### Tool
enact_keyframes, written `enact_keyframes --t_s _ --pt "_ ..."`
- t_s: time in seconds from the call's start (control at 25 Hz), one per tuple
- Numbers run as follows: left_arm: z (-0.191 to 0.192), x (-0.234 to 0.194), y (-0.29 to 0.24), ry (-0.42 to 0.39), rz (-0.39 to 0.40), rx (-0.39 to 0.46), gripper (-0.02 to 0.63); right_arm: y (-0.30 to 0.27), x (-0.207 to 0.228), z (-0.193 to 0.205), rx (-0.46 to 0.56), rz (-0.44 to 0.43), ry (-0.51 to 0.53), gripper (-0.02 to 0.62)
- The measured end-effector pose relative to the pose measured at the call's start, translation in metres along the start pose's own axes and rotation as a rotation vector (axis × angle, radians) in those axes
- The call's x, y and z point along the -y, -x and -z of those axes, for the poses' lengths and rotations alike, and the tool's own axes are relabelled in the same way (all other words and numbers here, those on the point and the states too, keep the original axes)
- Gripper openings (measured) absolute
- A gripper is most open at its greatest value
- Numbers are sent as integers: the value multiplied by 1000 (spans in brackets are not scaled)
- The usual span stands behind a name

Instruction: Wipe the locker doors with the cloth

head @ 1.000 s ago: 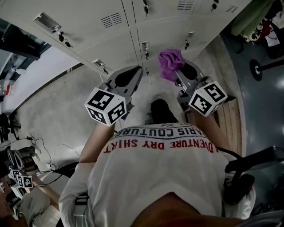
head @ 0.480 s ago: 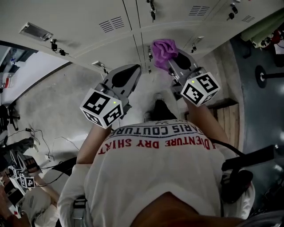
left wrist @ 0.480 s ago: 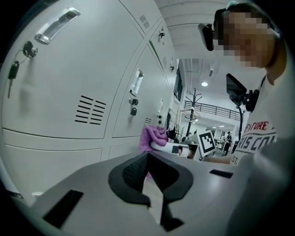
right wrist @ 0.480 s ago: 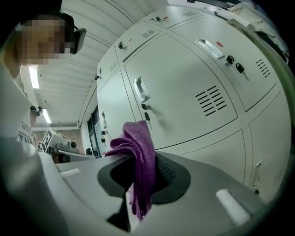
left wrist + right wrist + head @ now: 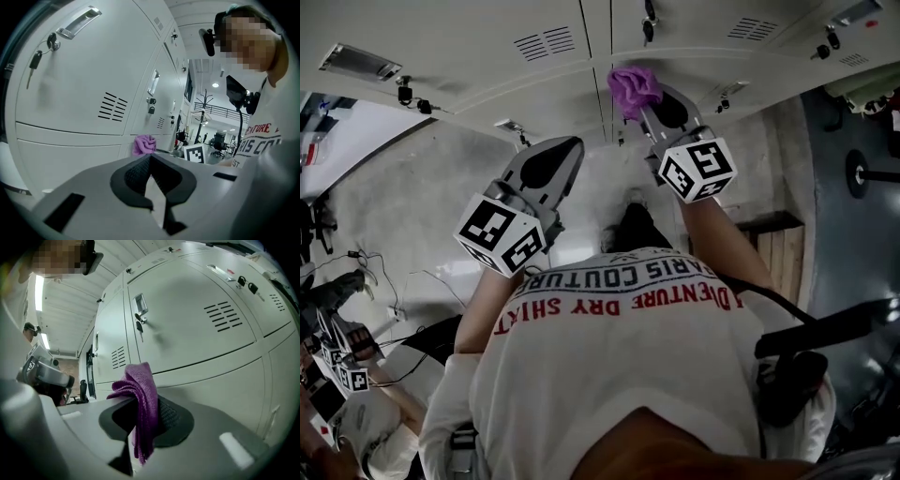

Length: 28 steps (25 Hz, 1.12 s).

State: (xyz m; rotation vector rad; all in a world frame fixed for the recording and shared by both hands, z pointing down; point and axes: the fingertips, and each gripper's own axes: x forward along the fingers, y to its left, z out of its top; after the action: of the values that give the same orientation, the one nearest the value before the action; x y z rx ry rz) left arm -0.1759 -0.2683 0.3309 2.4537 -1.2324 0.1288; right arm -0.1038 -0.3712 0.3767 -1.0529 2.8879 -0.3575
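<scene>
A purple cloth [image 5: 633,88] is pinched in my right gripper [image 5: 649,101], which is raised toward the white locker doors [image 5: 675,47]; the cloth's tip reaches the door by a vertical seam. In the right gripper view the cloth [image 5: 140,404] hangs folded between the shut jaws, in front of a door with a handle and key [image 5: 139,315]. My left gripper [image 5: 565,150] is held lower and to the left, shut with nothing in it. From the left gripper view the cloth [image 5: 144,144] shows beyond the closed jaws, beside a vented door [image 5: 84,79].
Locker handles with keys [image 5: 405,92] and vent slots [image 5: 546,43] line the doors. The person's white shirt [image 5: 619,347] fills the lower head view. Cables and gear [image 5: 337,347] lie on the floor at left. A wooden pallet [image 5: 787,253] sits at right.
My right gripper has risen with the cloth, moving up and left along the locker door. The left gripper has drifted slightly left and stays shut.
</scene>
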Motion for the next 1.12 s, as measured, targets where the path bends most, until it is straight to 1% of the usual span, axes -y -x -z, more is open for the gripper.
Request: enact_keyframes --t_s 0.16,0.4,0.72,0.88,1.12 --pt "8 -8 4 15 -25 -6 0 -14 4 23 -22 12 12 54" --pt "13 -20 7 34 -60 -13 0 -37 5 40 -43 18 3 54" --pt "16 -27 5 47 -81 -24 0 -44 11 41 -30 39 -21 54" --pt "17 -25 -1 49 -72 -27 0 -44 12 41 -37 45 0 54" --pt "19 -22 -6 52 -70 -38 0 -41 17 40 -41 48 4 54"
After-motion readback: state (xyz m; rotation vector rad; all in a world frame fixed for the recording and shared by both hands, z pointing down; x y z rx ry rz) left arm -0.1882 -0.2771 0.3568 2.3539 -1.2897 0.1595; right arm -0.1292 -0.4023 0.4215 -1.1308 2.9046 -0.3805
